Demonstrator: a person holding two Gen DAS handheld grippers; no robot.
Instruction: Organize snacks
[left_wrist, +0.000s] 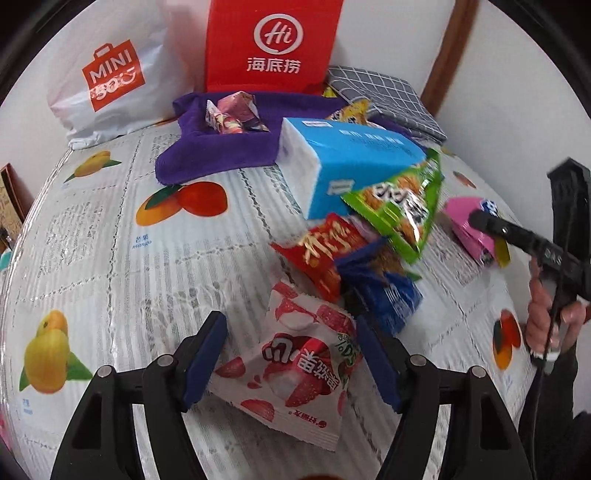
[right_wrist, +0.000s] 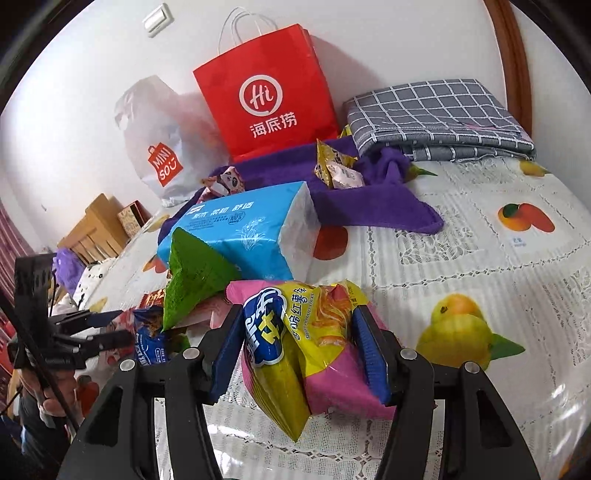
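On the fruit-print tabletop (right_wrist: 480, 236), my right claw (right_wrist: 299, 350) clamps the pink-and-yellow sweet-potato-stick bag (right_wrist: 314, 343); my left claw (left_wrist: 291, 354), apart, should centre the strawberry-print white packet (left_wrist: 295, 365) before closing.

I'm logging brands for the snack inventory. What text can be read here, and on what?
"Hi 海底捞": red paper bag.
"MINISO": white plastic bag.
"SWEET POTATO STICKS" and "红薯条": pink and yellow snack pack.
"100%": blue tissue pack; its other print is too small.
"mango": fruit-print tablecloth.
Strawberry snack pack: upside down, blurred.
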